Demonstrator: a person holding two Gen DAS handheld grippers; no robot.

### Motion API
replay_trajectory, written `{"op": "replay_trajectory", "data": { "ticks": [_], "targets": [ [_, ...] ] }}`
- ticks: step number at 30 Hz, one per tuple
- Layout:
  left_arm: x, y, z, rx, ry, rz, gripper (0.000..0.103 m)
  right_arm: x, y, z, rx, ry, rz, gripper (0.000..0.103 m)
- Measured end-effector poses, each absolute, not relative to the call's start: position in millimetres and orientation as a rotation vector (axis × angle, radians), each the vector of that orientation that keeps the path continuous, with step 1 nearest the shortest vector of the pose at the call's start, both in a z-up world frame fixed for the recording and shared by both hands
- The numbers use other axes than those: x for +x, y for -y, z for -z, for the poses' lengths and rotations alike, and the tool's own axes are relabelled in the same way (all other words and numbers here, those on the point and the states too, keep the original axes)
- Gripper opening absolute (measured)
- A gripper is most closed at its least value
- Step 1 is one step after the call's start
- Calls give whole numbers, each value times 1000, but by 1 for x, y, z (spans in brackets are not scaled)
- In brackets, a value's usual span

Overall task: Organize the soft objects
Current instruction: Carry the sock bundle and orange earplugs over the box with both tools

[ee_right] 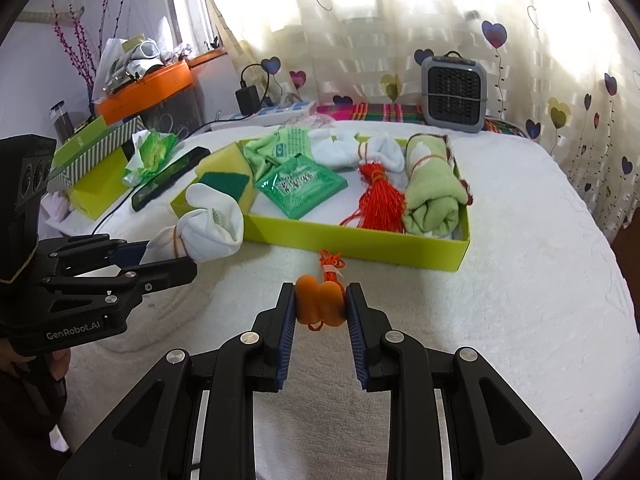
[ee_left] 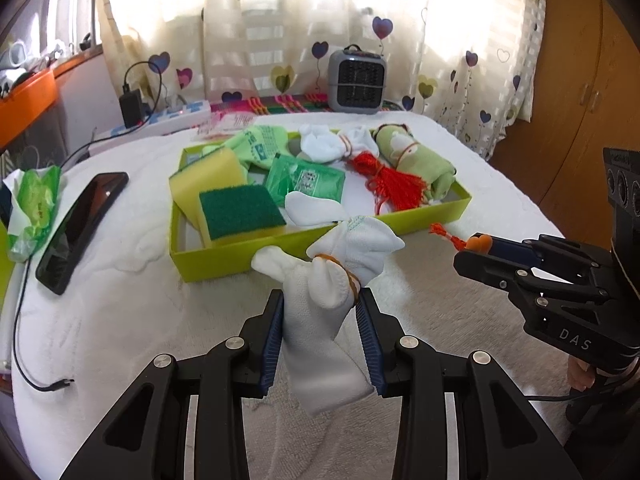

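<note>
Left wrist view: left gripper (ee_left: 321,312) fingers (ee_left: 274,336) closed on a white sock bundle (ee_left: 328,280), tied with a rubber band (ee_left: 340,270). The bundle is held above the white bed cover (ee_left: 460,152), just this side of the near wall of the green box (ee_left: 224,262). In the box, from 9 o'clock round to 3 o'clock: sponge (ee_left: 240,210) with dark green scrub face, green packet (ee_left: 306,180), second white sock pair (ee_left: 324,144), red tassel (ee_left: 390,184), rolled green towel (ee_left: 416,156). Black phone (ee_left: 80,228) lies on the cover at 9 o'clock of the box. Right gripper (ee_left: 476,248) enters at 3 o'clock, an orange piece at its tips.

Right wrist view: right gripper (ee_right: 321,308) fingers (ee_right: 286,316) pressed on an orange soft toy (ee_right: 320,304) with orange cord (ee_right: 331,264) trailing toward 12 o'clock. It sits close to the box's near wall (ee_right: 360,246), outside it; whether it touches the cover I cannot tell. Left gripper (ee_right: 160,260) at 9 o'clock with the sock bundle (ee_right: 208,228). Grey heater (ee_right: 454,92) at 1 o'clock, by the curtain.
</note>
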State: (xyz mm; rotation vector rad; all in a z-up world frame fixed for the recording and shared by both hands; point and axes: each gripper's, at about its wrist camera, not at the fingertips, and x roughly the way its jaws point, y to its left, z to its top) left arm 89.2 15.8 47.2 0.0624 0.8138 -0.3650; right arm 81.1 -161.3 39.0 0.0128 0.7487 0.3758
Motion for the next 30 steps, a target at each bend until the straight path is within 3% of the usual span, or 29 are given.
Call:
{"op": "replay_trajectory", "data": {
  "ticks": [30],
  "targets": [
    [137, -6, -76, 39, -760, 370, 34, 111, 161, -72, 1, -658, -380, 26]
  ]
}}
